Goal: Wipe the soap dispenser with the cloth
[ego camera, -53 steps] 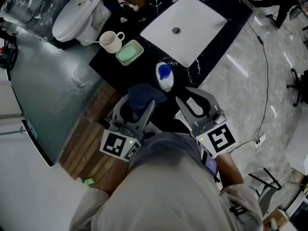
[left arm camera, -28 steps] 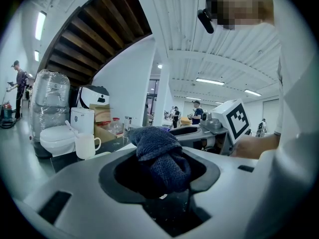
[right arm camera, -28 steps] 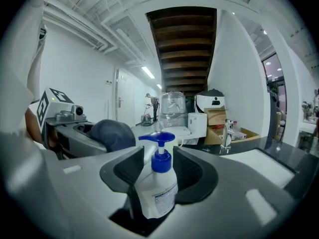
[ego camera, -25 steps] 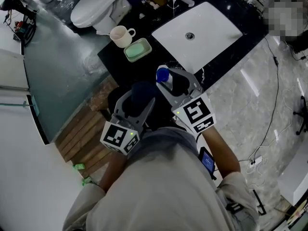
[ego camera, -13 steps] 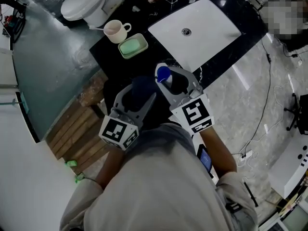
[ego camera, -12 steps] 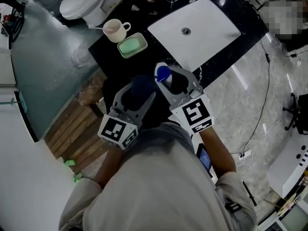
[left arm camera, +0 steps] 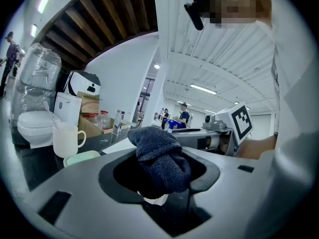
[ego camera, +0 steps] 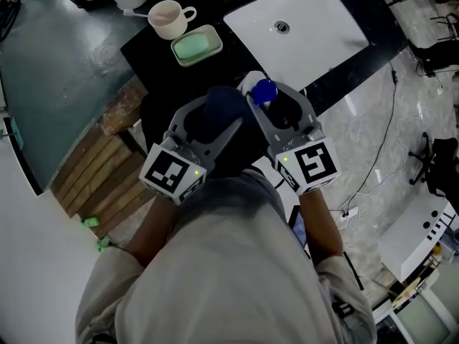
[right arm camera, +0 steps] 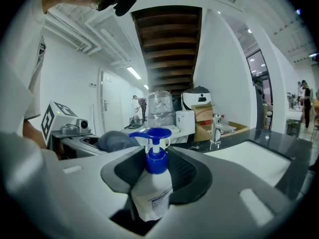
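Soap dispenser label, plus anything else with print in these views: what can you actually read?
No text is readable anywhere.
Soap dispenser label: small printed lines, too blurred to read.
White box at left in the left gripper view: small blue mark, too small to read.
Left gripper marker cube: black-and-white square pattern, no words or numbers.

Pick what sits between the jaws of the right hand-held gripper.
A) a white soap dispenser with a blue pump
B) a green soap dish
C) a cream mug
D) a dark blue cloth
A: in the right gripper view the jaws of the right hand-held gripper, which have just been closing, clamp the soap dispenser by its white body.
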